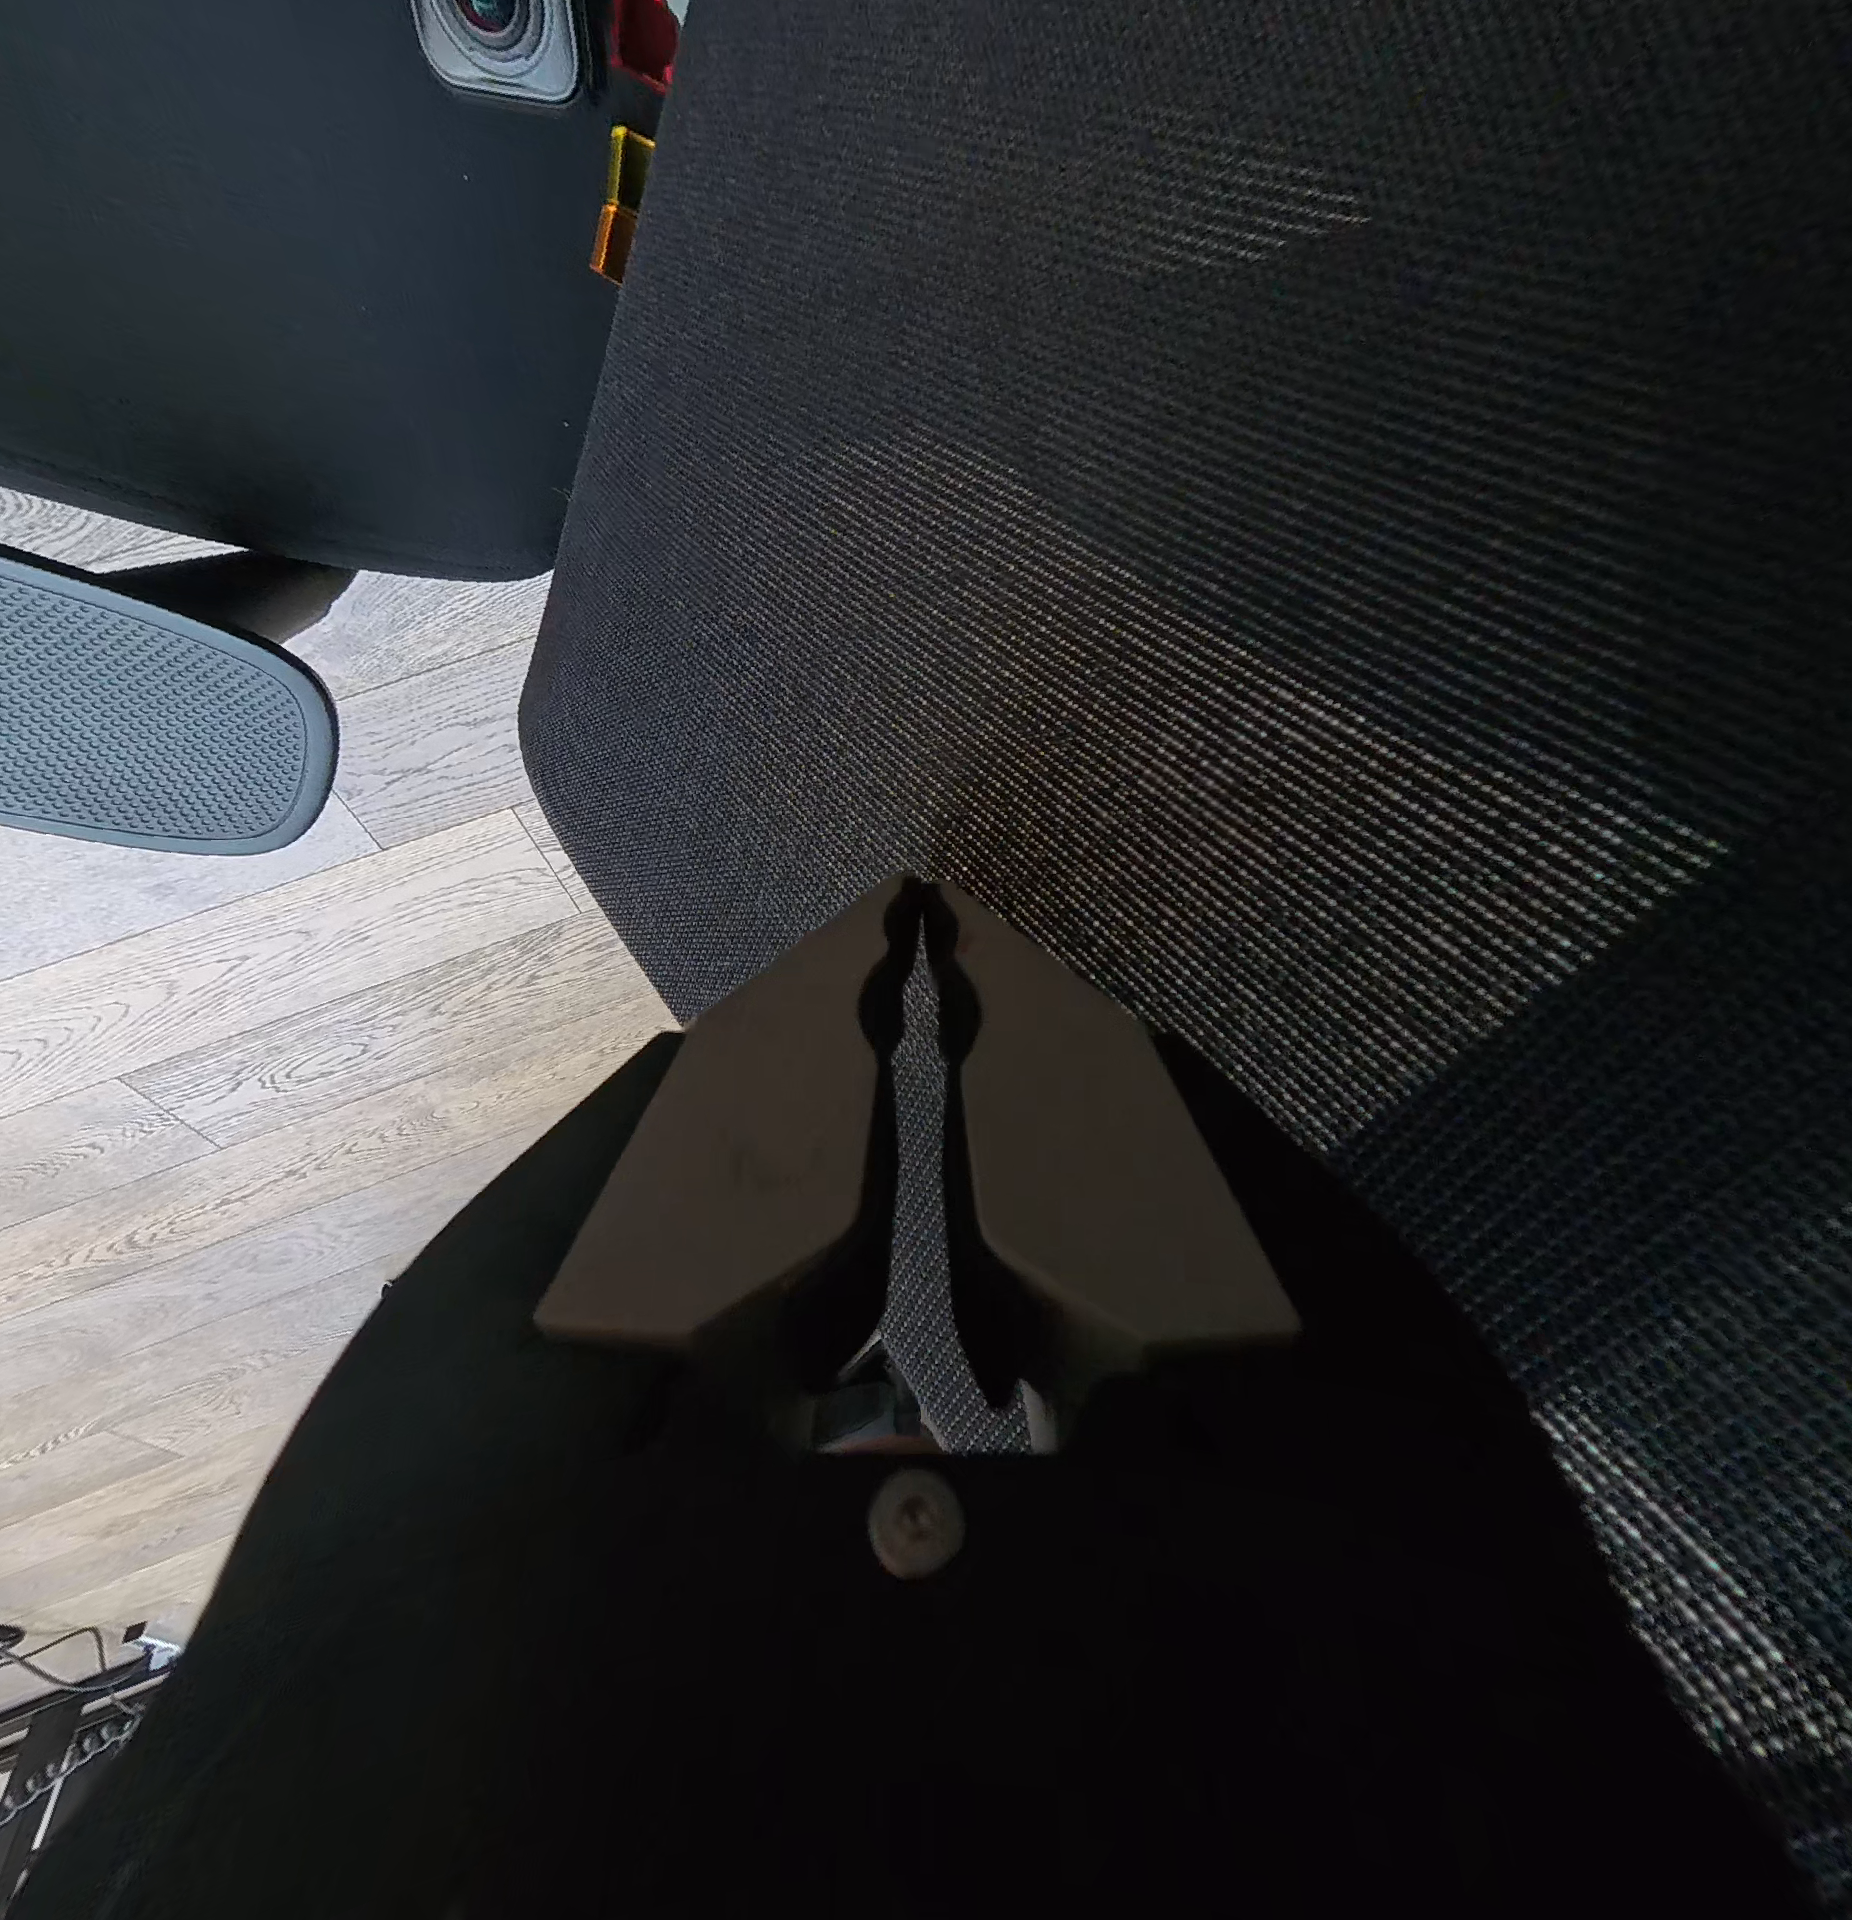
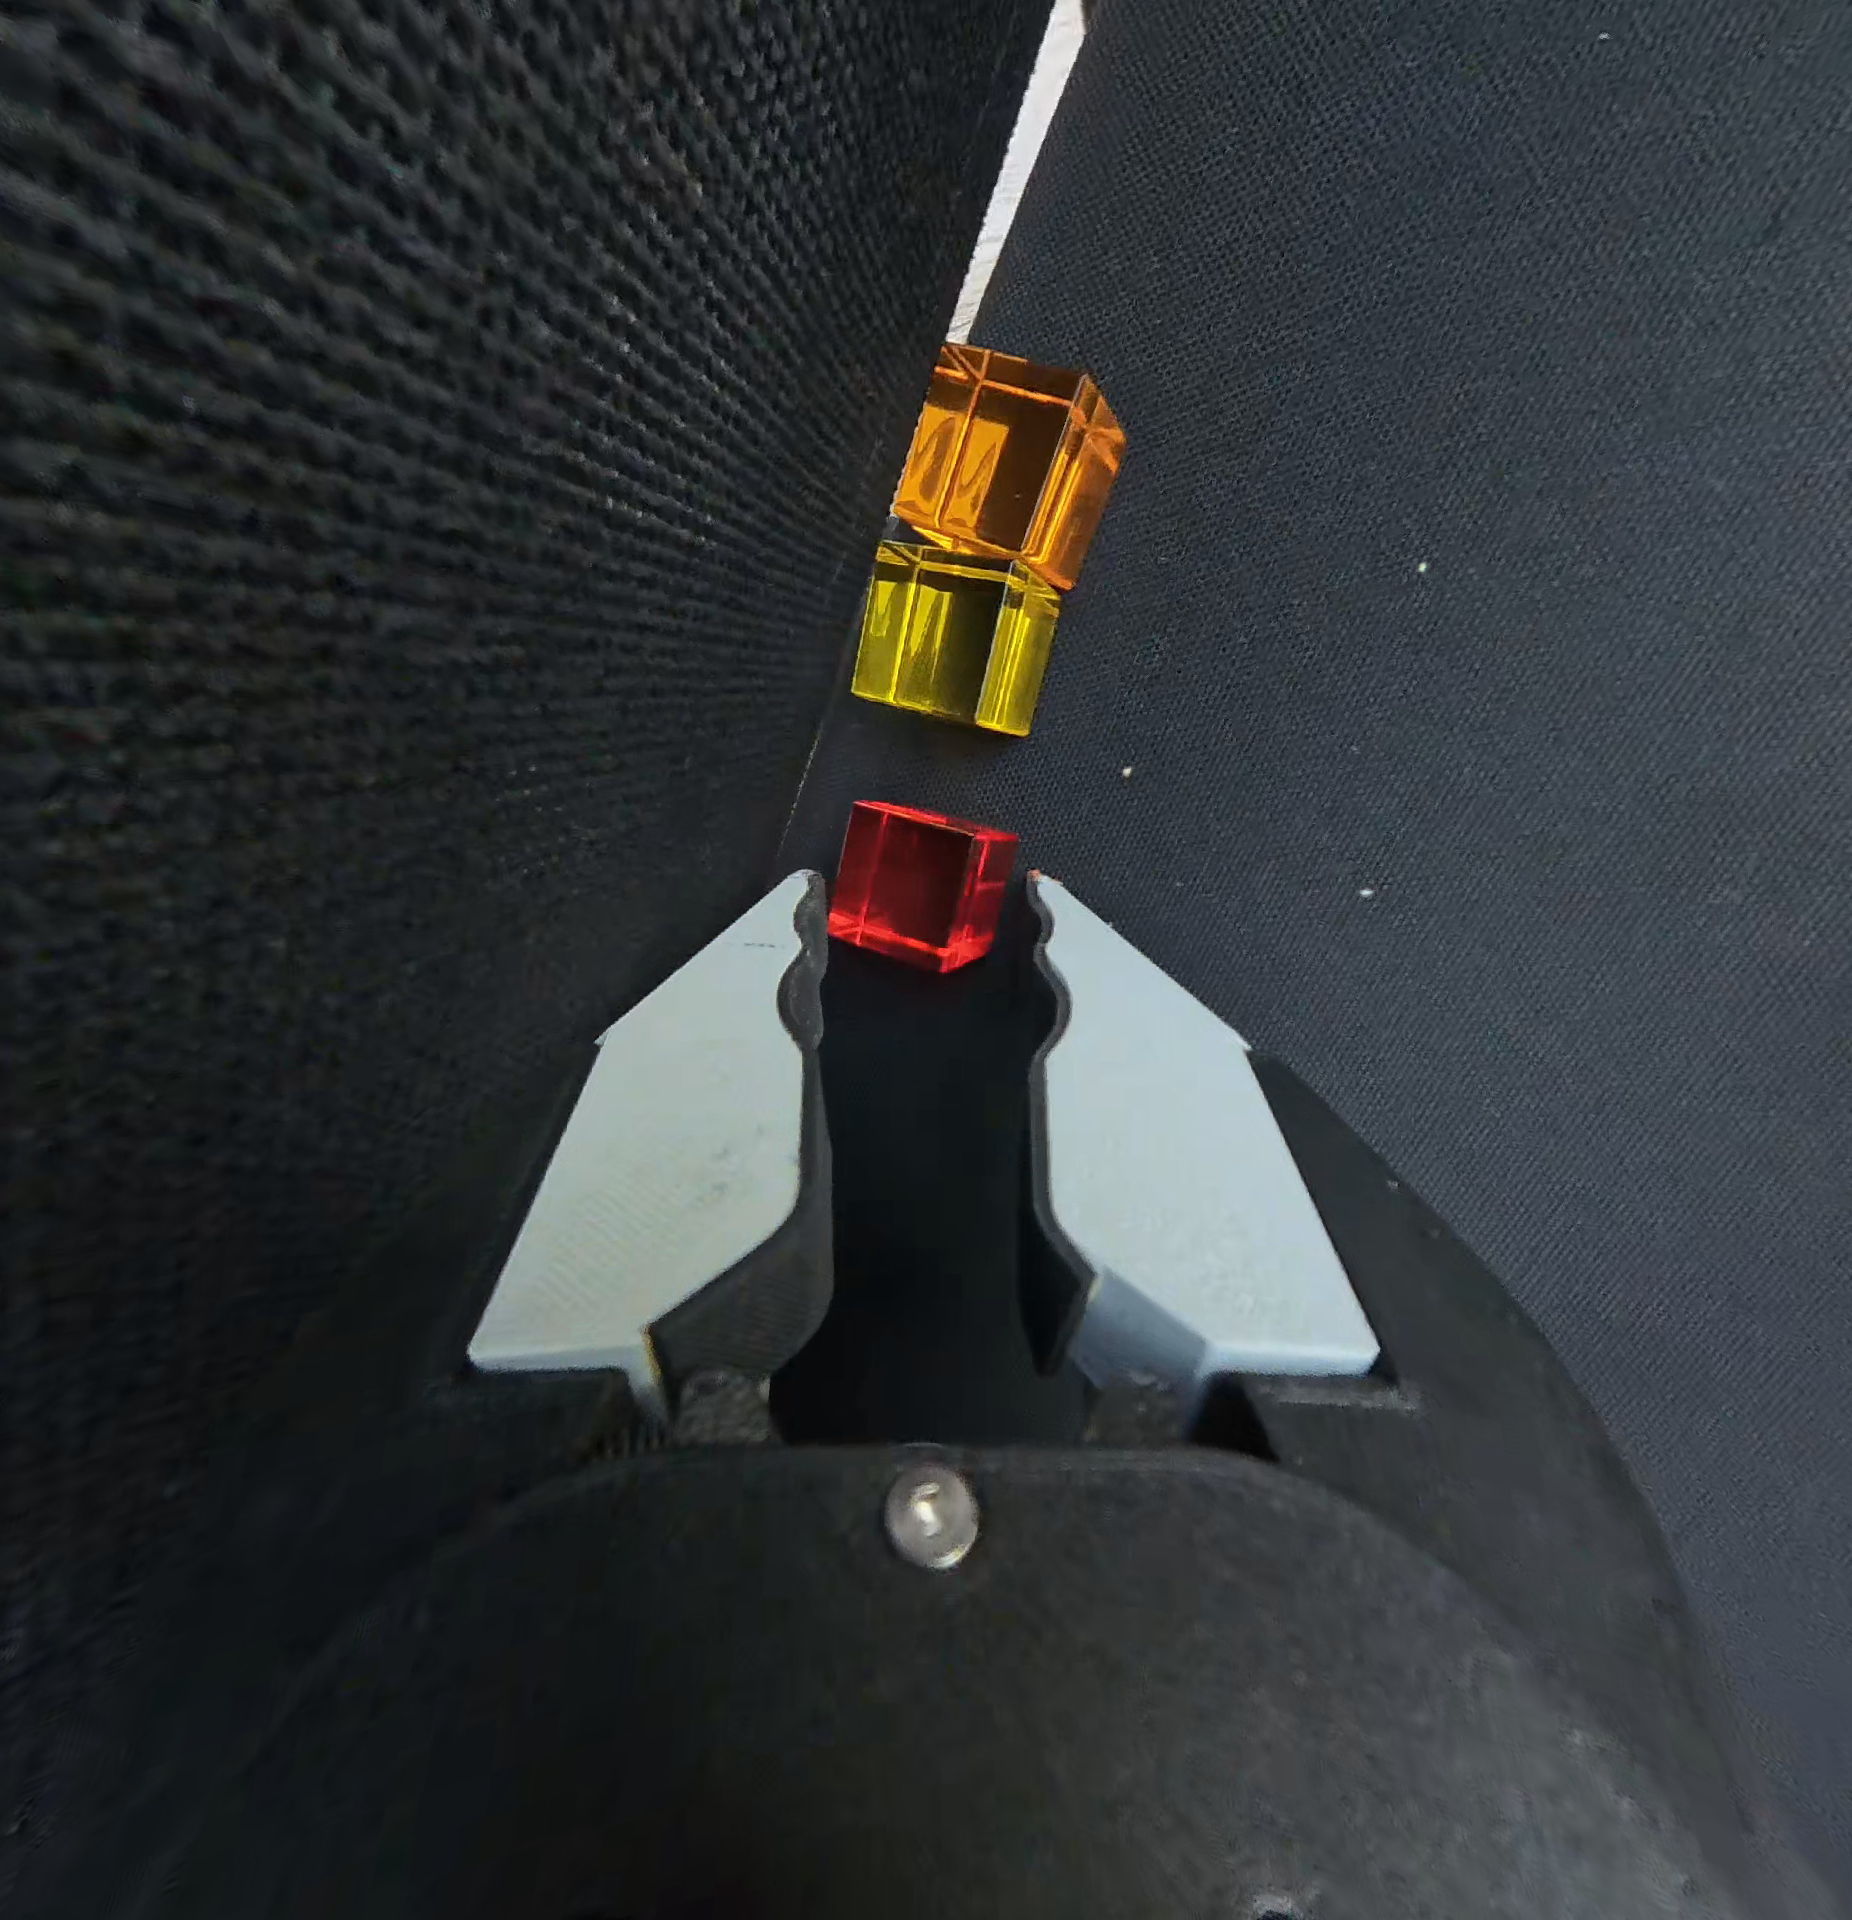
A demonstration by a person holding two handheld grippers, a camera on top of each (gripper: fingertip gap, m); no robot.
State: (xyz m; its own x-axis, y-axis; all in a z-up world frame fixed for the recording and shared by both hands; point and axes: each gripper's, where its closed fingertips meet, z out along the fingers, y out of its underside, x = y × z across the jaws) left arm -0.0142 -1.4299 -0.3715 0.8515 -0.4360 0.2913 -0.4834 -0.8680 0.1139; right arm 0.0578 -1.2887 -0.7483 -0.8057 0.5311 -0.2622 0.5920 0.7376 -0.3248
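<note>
Three clear cubes lie in the crease between a chair's mesh backrest [image 2: 382, 623] and its black seat [image 2: 1421, 727]: red [image 2: 922, 883], yellow [image 2: 953, 639], orange [image 2: 1010, 462]. My right gripper [image 2: 924, 902] is open, its fingertips close on either side of the red cube with slim gaps. The yellow and orange cubes touch each other just beyond it. My left gripper [image 1: 922, 894] is shut and empty, its tips against the other face of the backrest [image 1: 1213, 520]. The cubes show past the backrest's edge in the left wrist view: red [image 1: 641, 31], yellow [image 1: 631, 166], orange [image 1: 615, 239].
The seat [image 1: 278, 312] shows in the left wrist view, with the right gripper's camera [image 1: 496, 42] above it. A grey dotted armrest [image 1: 122, 717] juts in at left over a grey wood-plank floor [image 1: 278, 1091]. A black stand with cables [image 1: 39, 1745] is at bottom left. There is about 40 cm between the tips of the two grippers.
</note>
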